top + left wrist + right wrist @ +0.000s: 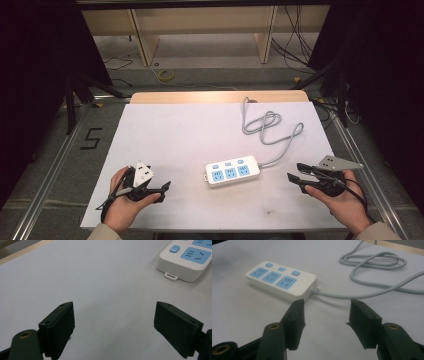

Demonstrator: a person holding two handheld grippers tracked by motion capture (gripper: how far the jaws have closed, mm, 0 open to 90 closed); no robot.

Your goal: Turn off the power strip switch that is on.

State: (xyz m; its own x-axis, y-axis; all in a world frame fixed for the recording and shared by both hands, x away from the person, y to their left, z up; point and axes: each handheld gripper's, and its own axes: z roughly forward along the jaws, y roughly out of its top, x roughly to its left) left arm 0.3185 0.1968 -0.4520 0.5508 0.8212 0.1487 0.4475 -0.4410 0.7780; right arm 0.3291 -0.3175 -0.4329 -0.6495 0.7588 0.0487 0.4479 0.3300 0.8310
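Observation:
A white power strip (233, 170) with blue sockets and blue switches lies flat near the middle of the white table sheet (180, 130). Its grey cable (270, 130) loops toward the far right of the sheet. My left gripper (162, 191) rests low at the front left, open and holding nothing, with the strip's end (187, 260) ahead of it to the right. My right gripper (295, 172) is at the front right, also open and holding nothing. It points at the strip's cable end (282, 280), where the cable (367, 270) leaves the strip and coils.
The sheet covers a wooden table whose far edge (220, 96) shows bare. Metal rails (45, 185) run along both sides. Wooden shelving (200, 30) and loose floor cables (295, 40) lie beyond the table. Dark curtains flank the area.

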